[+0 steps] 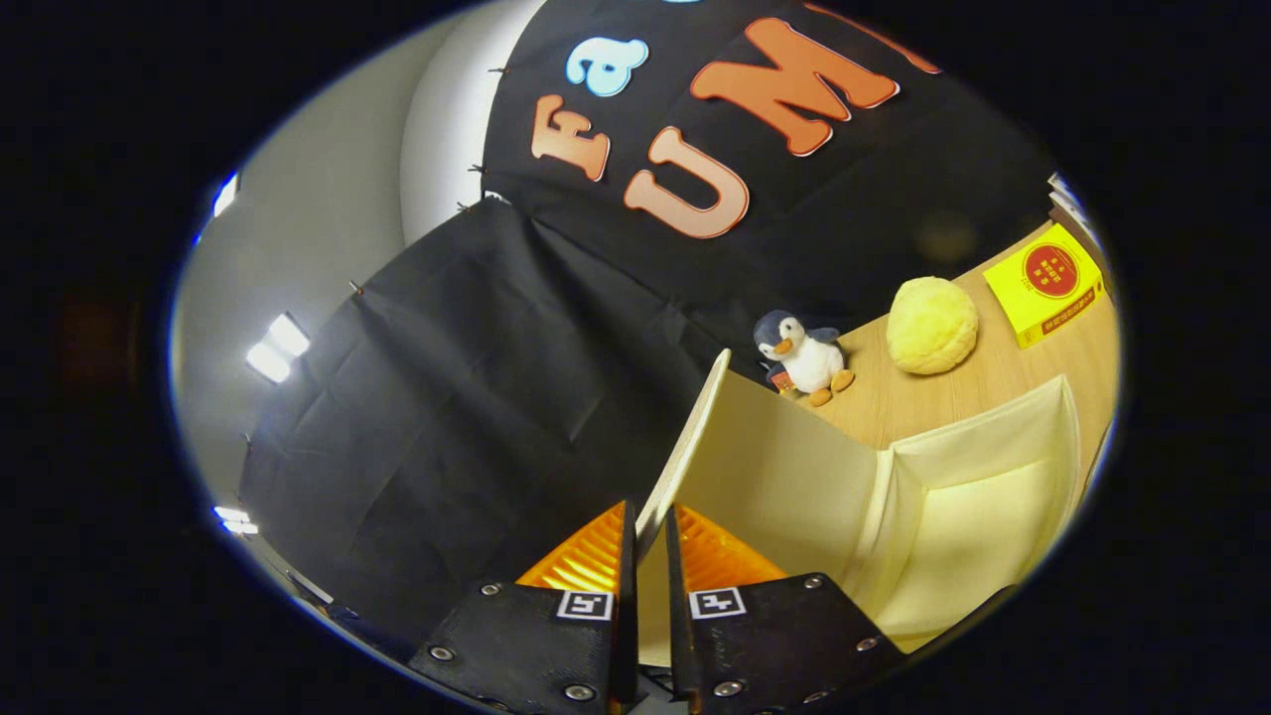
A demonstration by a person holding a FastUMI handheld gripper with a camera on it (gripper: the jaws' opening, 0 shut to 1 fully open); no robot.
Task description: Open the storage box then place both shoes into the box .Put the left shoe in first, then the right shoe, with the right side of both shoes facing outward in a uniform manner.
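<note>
My gripper [650, 541] is shut on the thin edge of the cream storage box lid [770, 462], which stands lifted and runs from between the fingers up and away. Both fingers press on that edge, one on each side. To the right of the lid, the open cream box [978, 497] shows its pale inner walls and floor; nothing lies in the part I see. The whole view is tilted.
On the wooden table [993, 397] beyond the box sit a small plush penguin [804, 357], a yellow fuzzy ball [931, 325] and a yellow booklet with a red disc [1045, 283]. Black cloth walls stand behind and to the left.
</note>
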